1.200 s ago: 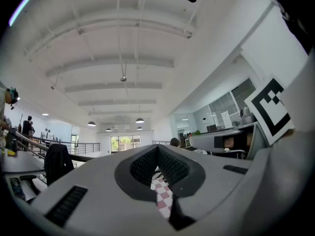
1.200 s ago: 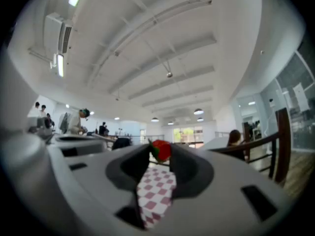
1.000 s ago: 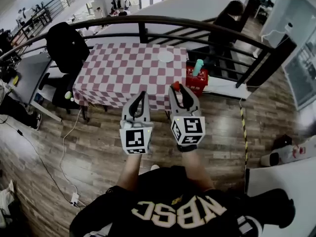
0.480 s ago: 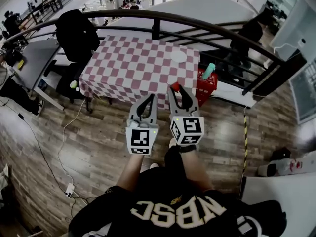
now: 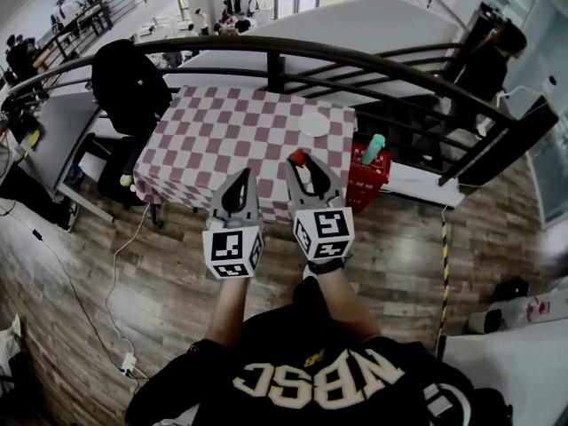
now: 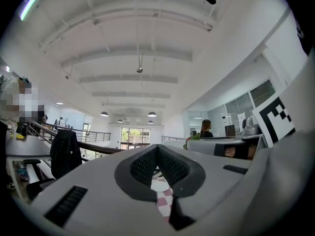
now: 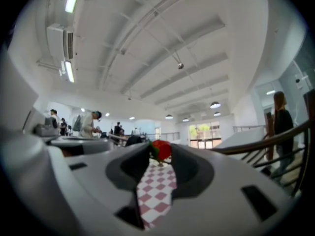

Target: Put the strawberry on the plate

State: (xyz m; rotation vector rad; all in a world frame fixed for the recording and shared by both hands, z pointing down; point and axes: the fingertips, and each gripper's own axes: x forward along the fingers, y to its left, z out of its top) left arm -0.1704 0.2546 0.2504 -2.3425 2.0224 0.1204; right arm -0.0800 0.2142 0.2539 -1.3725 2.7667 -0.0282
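Head view gives you the layout: both grippers sit mid-frame, aimed at the table (image 5: 191,149) with the pink-and-white checked cloth. The right gripper (image 5: 298,161) has a red dot at its tips. That's the strawberry (image 5: 297,157), up in the air in front of the near edge of the cloth, just above frame centre. From up there it's only a red blob. The plate (image 5: 313,124) is a small white disc higher in the frame, toward the right end of the cloth, clearly apart from the berry. A red crate (image 5: 362,174) sits just right of the table.

The right gripper view is where you actually see the grip. The right gripper (image 7: 161,154) has its two dark pads clamped on the strawberry (image 7: 163,149) right at the tips, near the middle of the frame. The berry is bright red and rounded, with green leaves poking out on its left side. Checked cloth shows through the gap below it.

The left gripper view adds what the head view can't: the left gripper (image 6: 158,147) has its jaws pinched together at the tips with nothing between them. The slot lower down shows a strip of the checks and a white round patch. Can't say for sure that's the plate. In the head view the left gripper (image 5: 244,176) sits just left of the right one.
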